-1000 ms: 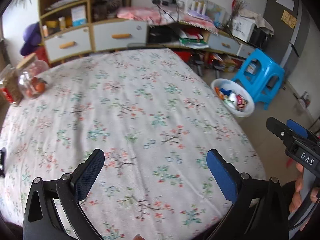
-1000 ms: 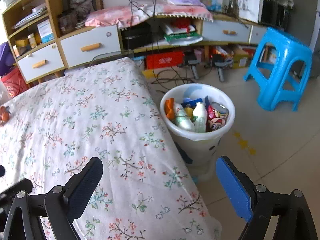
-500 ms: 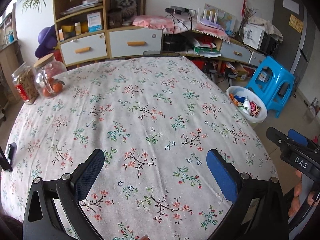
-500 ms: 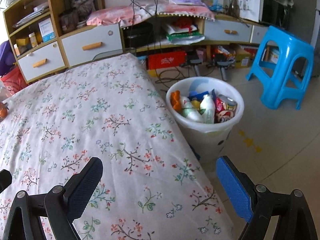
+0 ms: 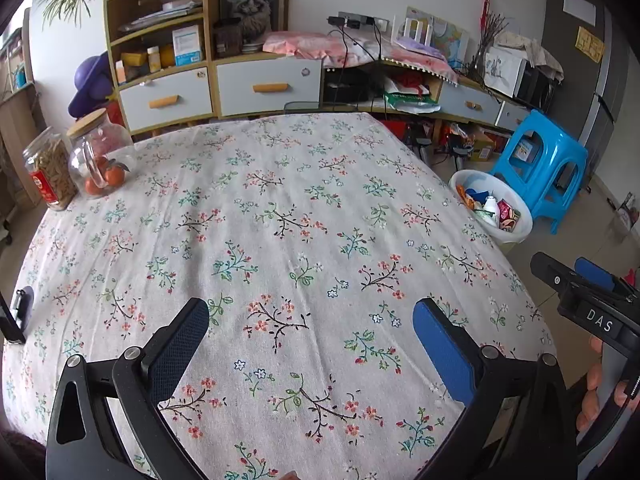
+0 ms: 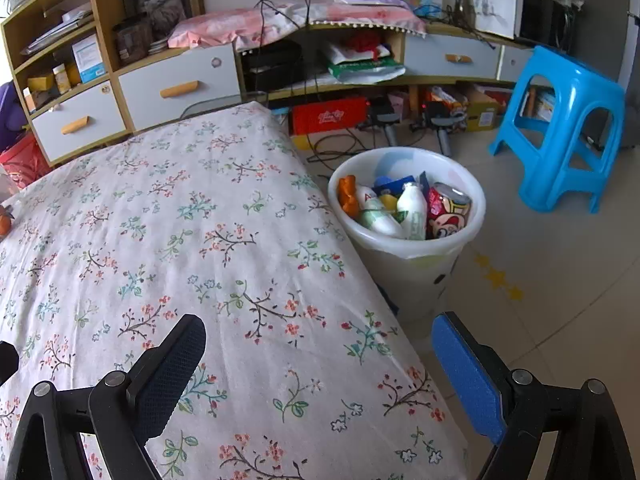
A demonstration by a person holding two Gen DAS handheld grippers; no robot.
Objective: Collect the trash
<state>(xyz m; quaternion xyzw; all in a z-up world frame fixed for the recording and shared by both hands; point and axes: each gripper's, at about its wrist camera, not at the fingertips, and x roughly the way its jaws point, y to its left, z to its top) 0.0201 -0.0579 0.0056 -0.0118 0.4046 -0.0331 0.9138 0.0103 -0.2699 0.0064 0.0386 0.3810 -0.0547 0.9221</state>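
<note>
Several pieces of trash fill the white bin (image 6: 404, 248) on the floor just beside the table's right edge: a red printed can (image 6: 446, 212), two white bottles (image 6: 412, 210), an orange wrapper (image 6: 348, 196) and a blue packet (image 6: 394, 185), all heaped up to the rim. From my left wrist view the same bin (image 5: 520, 228) sits past the table's far right corner, near the blue stool (image 5: 540, 164).

My left gripper (image 5: 310, 336) hangs over the floral tablecloth (image 5: 280, 240) with its jaws spread wide and nothing between them; I cannot tell whether the fingertips touch the cloth. My right gripper (image 6: 316, 348) is likewise released and empty, straddling the table edge, its left finger over the cloth (image 6: 180, 220) and its right finger over the tiled floor (image 6: 560, 272). In the left view I see the right gripper's body (image 5: 588, 304) at the frame's right edge, with a person's fingers (image 5: 592, 396) wrapped on its handle.

On the table's far left corner stand two glass jars, touching: one with a red label (image 5: 50, 174), one with a wooden lid holding oranges (image 5: 100, 160). A small black object (image 5: 18, 314) sits at the left table edge. Beyond the table are a shelf unit with drawers (image 5: 220, 84) and cluttered cables. The cloth between the grippers and the bin carries no items.
</note>
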